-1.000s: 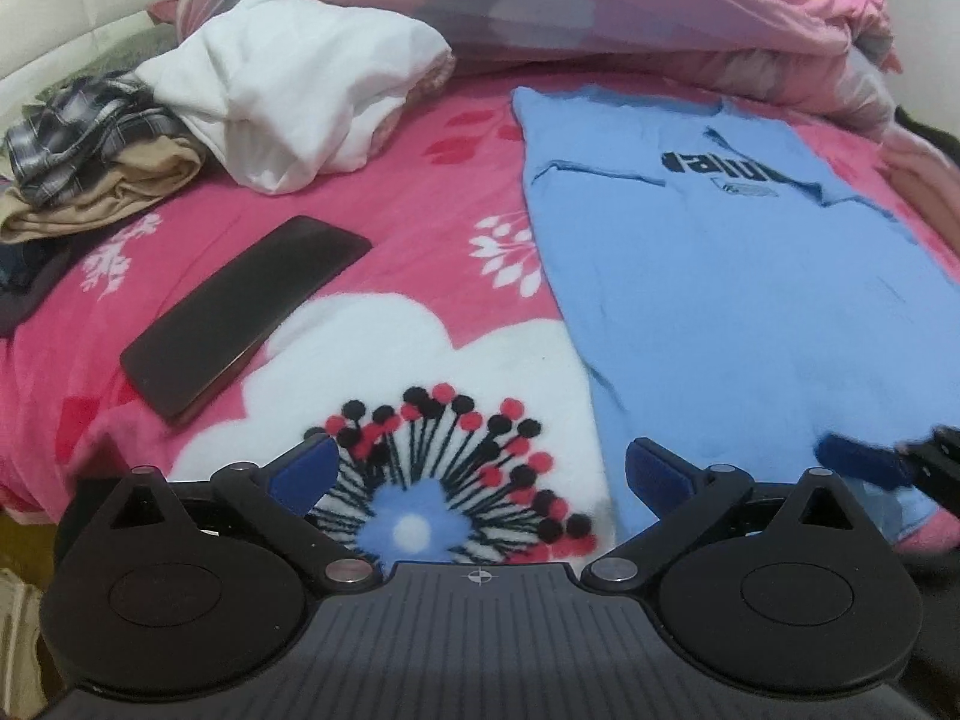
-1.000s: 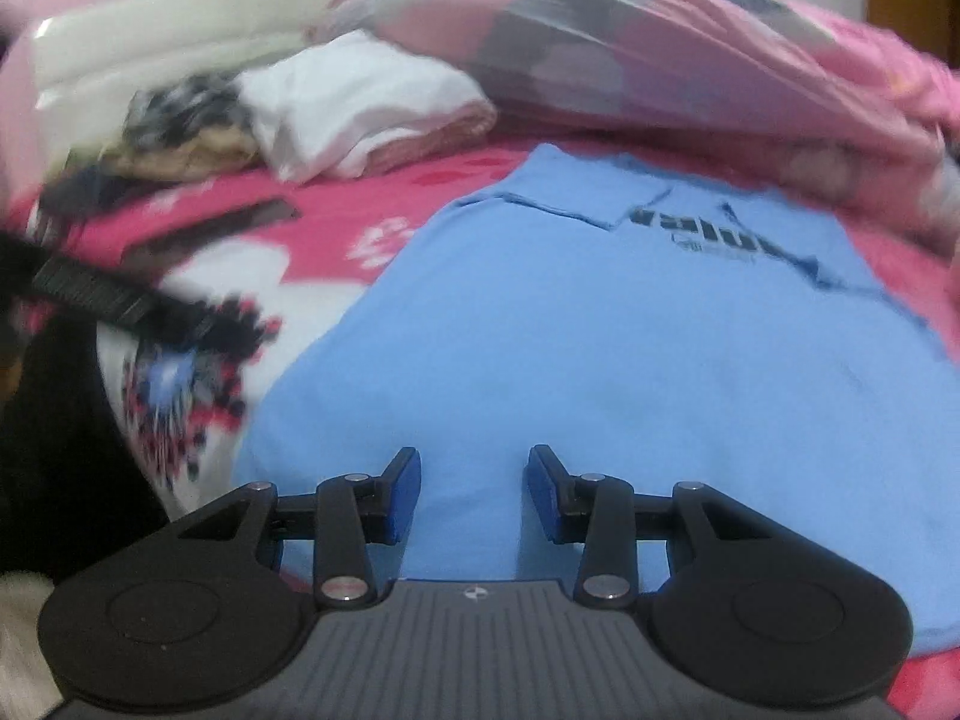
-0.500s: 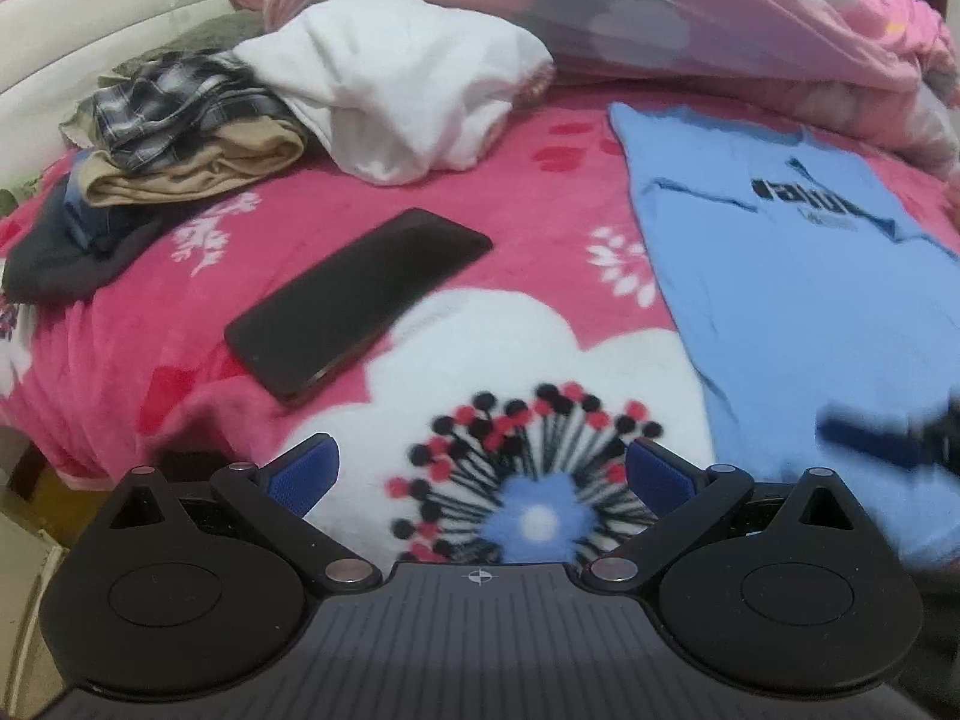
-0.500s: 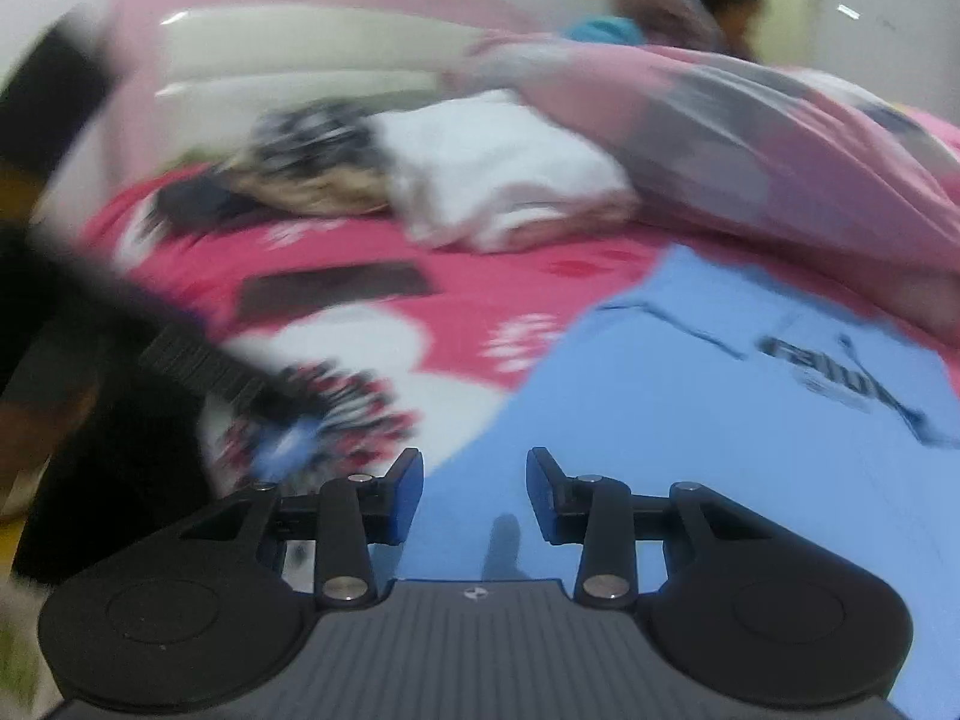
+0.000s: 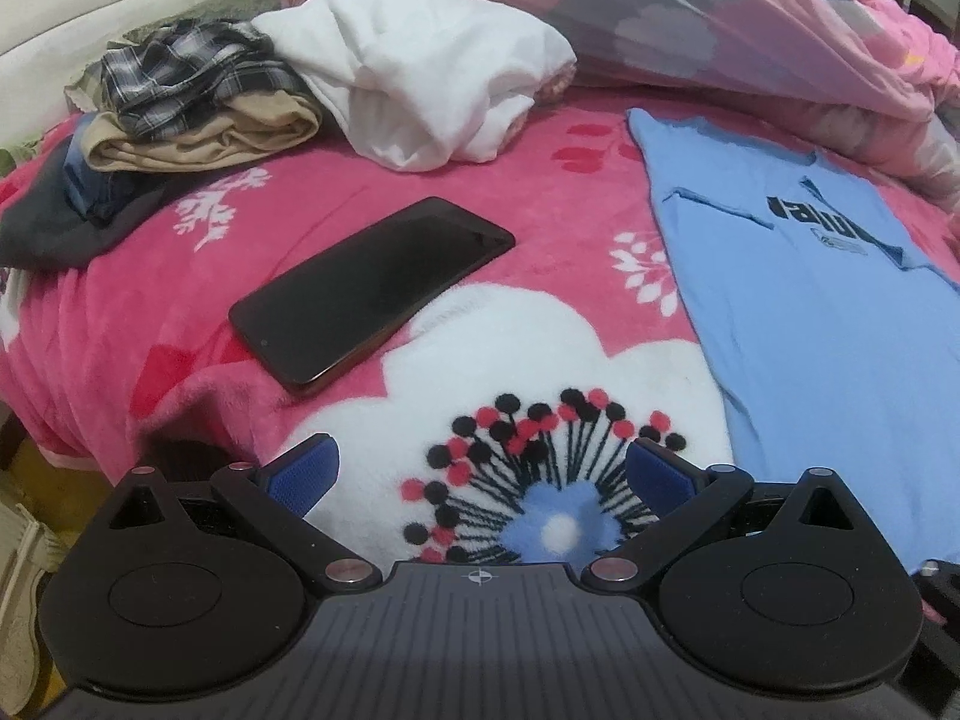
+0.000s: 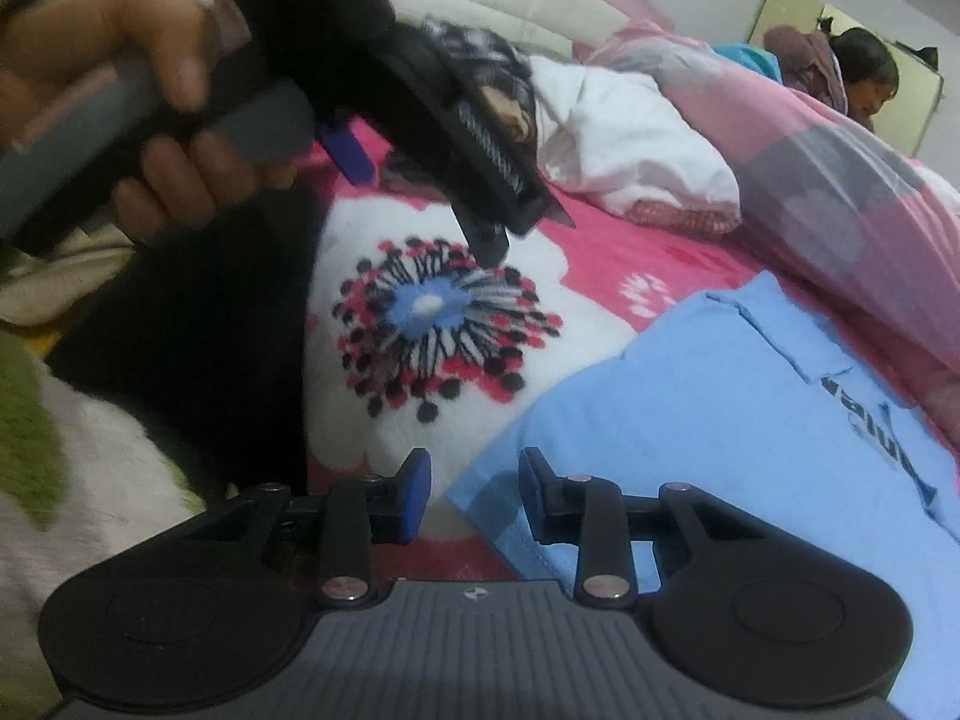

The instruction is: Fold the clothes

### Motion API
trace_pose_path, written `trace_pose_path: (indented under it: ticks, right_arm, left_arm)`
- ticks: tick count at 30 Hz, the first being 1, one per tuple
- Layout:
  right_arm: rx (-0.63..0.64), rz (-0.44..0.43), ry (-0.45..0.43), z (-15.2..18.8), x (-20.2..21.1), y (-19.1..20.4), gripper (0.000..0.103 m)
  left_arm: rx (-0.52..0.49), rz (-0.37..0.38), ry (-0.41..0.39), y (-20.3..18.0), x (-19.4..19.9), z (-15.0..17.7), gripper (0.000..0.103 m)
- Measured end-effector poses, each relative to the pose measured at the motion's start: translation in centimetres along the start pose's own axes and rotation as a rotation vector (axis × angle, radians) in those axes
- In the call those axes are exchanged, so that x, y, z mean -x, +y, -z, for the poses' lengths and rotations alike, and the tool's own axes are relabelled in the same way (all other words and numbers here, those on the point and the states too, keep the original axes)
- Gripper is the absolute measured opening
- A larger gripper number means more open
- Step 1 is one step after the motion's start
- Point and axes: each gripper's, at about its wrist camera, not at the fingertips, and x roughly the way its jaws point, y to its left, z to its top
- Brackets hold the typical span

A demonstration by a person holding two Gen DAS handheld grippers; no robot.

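A light blue T-shirt with dark lettering lies flat on the pink floral blanket, to the right in the left wrist view. My left gripper hovers open and wide over the blanket's flower print, left of the shirt's edge, holding nothing. In the right wrist view the T-shirt fills the lower right. My right gripper is open, and the shirt's near hem corner lies just below the gap between its fingers. A hand holds the left gripper above the flower print there.
A black phone lies on the blanket left of the shirt. Behind it are piled a white garment, a plaid one, a beige one and dark ones. A bunched quilt runs along the back. A person sits beyond it.
My left gripper has swung left, off the shirt's edge and over the flower print. The right gripper has turned left to the shirt's near corner. Both gaps look unchanged.
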Motion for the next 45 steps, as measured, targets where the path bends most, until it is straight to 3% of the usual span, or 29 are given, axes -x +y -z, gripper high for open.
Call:
trace_pose_path:
  ticks: [4,6,15,18,20,25,33,36,40,45]
  right_arm:
    - [0.0,0.058,0.023,0.4,-0.9,0.0,0.004]
    - [-0.064,0.048,-0.012,0.2,0.3,-0.9,0.003]
    - [-0.251,-0.053,-0.196,-0.7,7.5,-6.1,0.002]
    - [-0.217,-0.137,-0.144,-0.3,6.0,-4.8,0.002]
    - [-0.158,-0.137,-0.119,-0.3,4.9,-3.4,0.002]
    - [-0.166,-0.155,-0.133,-0.7,3.7,-3.0,0.002]
    - [-0.243,-0.233,0.011,1.5,-0.9,-2.1,0.006]
    - [-0.303,-0.292,0.064,2.5,-1.3,-2.1,0.025]
    - [-0.4,-0.229,-0.022,4.3,1.9,-4.3,0.027]
    - [-0.733,-0.023,-0.151,9.7,10.0,-14.2,0.027]
  left_arm:
    - [0.004,0.033,-0.009,0.2,0.3,-0.4,0.103]
    - [0.002,0.055,-0.005,0.3,0.4,-0.7,0.103]
    - [-0.002,0.052,-0.02,0.6,0.3,-1.0,0.103]
    - [-0.001,0.054,-0.011,0.6,0.0,-1.1,0.103]
    - [-0.006,0.052,-0.01,0.6,0.0,-1.1,0.103]
    - [-0.023,0.053,-0.017,0.3,-0.2,-1.2,0.103]
    - [-0.143,0.131,-0.03,-3.1,-0.3,-0.7,0.103]
    - [-0.192,0.163,-0.036,-4.5,-0.3,-0.5,0.103]
    - [-0.257,0.205,-0.044,-6.3,-0.4,-0.3,0.103]
    - [-0.331,0.286,-0.046,-7.8,0.1,0.5,0.103]
